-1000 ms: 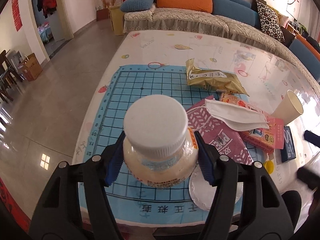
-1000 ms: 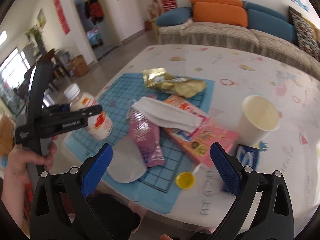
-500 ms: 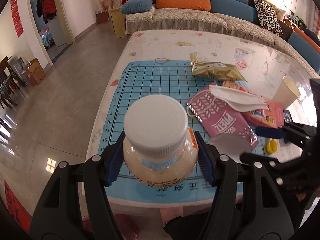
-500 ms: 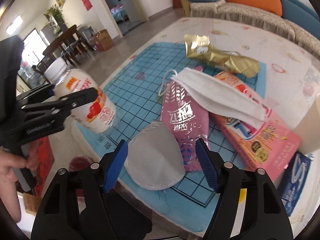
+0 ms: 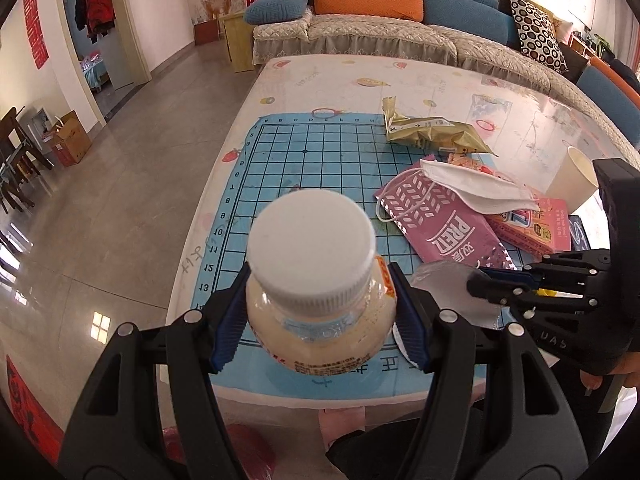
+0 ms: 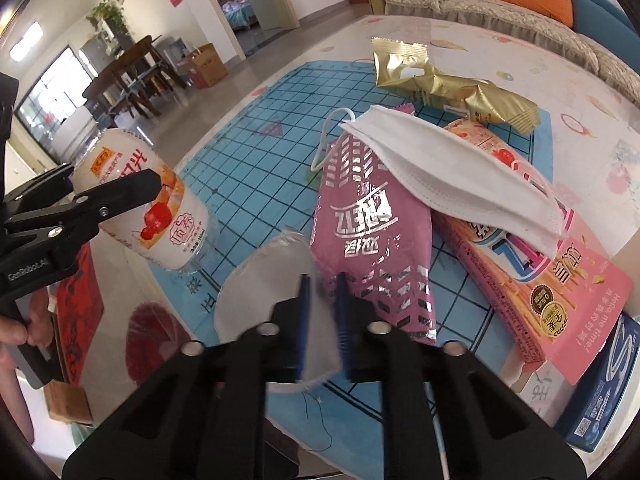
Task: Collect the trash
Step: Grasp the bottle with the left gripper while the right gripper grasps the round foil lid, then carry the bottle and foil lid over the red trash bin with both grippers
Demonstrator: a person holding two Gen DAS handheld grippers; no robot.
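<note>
My left gripper [image 5: 320, 316] is shut on a milky drink bottle [image 5: 316, 280] with a white cap and holds it above the table's near edge; the bottle also shows in the right wrist view [image 6: 152, 204]. My right gripper [image 6: 322, 320] is shut on the edge of a grey-white mask [image 6: 260, 288] lying at the front of the blue grid mat [image 6: 256, 152]; that gripper shows in the left wrist view [image 5: 492, 280]. Beside it lie a pink snack bag [image 6: 372, 232], a white face mask [image 6: 452, 176], a pink box [image 6: 560, 280] and a gold wrapper [image 6: 448, 80].
A paper cup [image 5: 572, 180] stands at the table's right. A blue box [image 6: 604, 392] lies at the near right edge. A red item [image 5: 248, 452] sits on the floor below the table's front edge. A sofa [image 5: 400, 28] runs behind the table.
My right gripper has closed from wide open onto the grey-white mask at the mat's front. My left gripper still holds the bottle, now a bit nearer and lower over the table's edge.
</note>
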